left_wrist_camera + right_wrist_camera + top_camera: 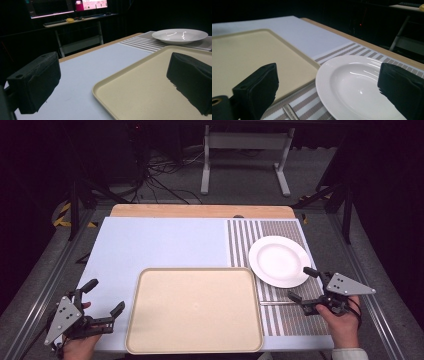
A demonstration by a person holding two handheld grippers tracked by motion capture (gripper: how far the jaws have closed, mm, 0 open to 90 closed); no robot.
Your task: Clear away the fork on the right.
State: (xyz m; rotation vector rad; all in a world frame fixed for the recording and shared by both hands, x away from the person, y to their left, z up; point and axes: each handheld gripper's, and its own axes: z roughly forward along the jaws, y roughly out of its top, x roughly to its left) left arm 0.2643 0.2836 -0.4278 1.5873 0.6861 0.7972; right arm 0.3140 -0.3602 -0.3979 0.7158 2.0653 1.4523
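the left gripper hangs with jaws spread wide and empty, the beige tray just to its right on the surface. the right gripper is likewise spread and empty, the white plate just ahead of it on the striped mat.

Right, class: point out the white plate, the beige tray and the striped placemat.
white plate (279, 260), high view, centre of its well.
beige tray (194, 309), high view, middle of its flat floor.
striped placemat (245, 237), high view, bare far-left stripes.
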